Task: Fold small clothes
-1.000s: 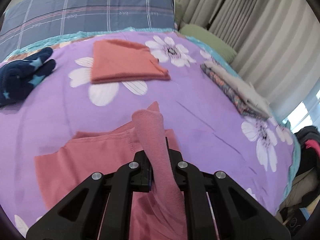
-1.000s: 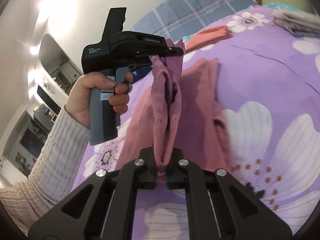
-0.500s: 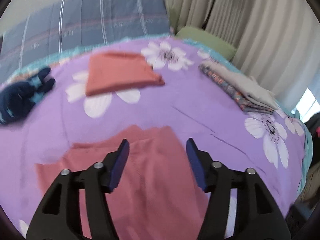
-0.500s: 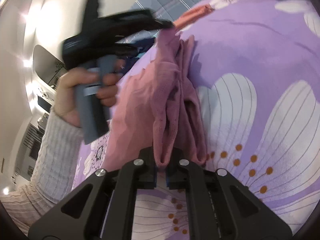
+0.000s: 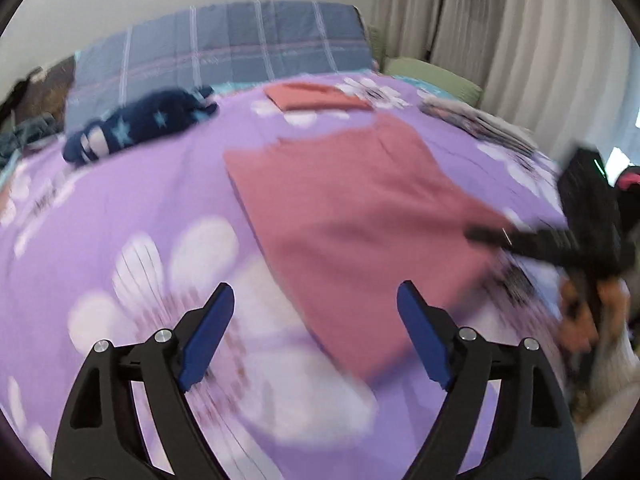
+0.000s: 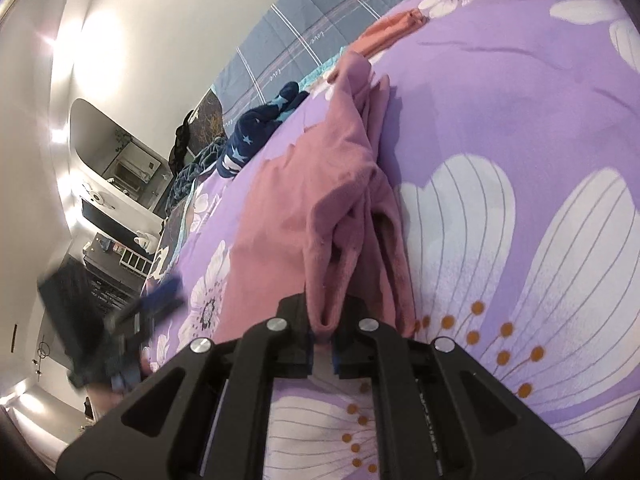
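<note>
dusty pink garment [image 5: 360, 216] on purple bedsheet [image 5: 120, 208] w/ white flower print, orange-dotted centres; navy item [image 5: 140, 124] w/ light blue stars; folded coral-orange cloth [image 5: 316, 96]; grey-blue plaid pillow [image 5: 224, 48]; black gripper frames, blue pads [image 5: 208, 336]

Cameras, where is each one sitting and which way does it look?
Left wrist: sits on the left gripper, looking down across the purple bedspread toward the pillow; its jaws have just been opening, empty; the other hand shows blurred at right.
Right wrist: sits on the right gripper, looking low along the bed; jaws pinch the pink garment; the left gripper shows blurred at lower left.
Both see: the pink garment, navy star cloth, folded orange piece.
</note>
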Demonstrator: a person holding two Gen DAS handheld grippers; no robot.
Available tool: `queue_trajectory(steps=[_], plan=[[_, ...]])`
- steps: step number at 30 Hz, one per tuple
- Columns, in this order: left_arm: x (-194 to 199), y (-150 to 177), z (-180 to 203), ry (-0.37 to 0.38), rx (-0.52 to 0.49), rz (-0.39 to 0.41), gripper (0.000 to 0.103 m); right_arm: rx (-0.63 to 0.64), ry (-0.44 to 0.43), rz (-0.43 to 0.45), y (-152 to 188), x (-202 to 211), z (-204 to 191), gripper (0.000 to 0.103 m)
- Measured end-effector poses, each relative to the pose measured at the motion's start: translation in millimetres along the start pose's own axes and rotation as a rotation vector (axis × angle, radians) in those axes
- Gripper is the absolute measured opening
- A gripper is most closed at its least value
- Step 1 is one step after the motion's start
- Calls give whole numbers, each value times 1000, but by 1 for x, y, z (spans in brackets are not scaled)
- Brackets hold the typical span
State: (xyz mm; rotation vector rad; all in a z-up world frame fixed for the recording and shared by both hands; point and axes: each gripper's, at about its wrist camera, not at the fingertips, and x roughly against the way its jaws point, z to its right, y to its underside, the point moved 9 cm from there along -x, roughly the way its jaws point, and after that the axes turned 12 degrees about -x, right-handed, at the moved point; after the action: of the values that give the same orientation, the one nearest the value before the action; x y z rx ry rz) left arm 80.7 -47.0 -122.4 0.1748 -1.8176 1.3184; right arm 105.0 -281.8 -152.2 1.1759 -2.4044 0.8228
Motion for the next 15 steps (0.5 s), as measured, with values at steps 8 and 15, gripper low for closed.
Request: queue_trajectory(steps=[8,15], plan=[[-31,30,15,-122,-71,-113,84,17,-2,49,-6,11,-23,6],[-19,34,-9,-268,-52,-96,85,6,85,77,-12,15,-9,5]])
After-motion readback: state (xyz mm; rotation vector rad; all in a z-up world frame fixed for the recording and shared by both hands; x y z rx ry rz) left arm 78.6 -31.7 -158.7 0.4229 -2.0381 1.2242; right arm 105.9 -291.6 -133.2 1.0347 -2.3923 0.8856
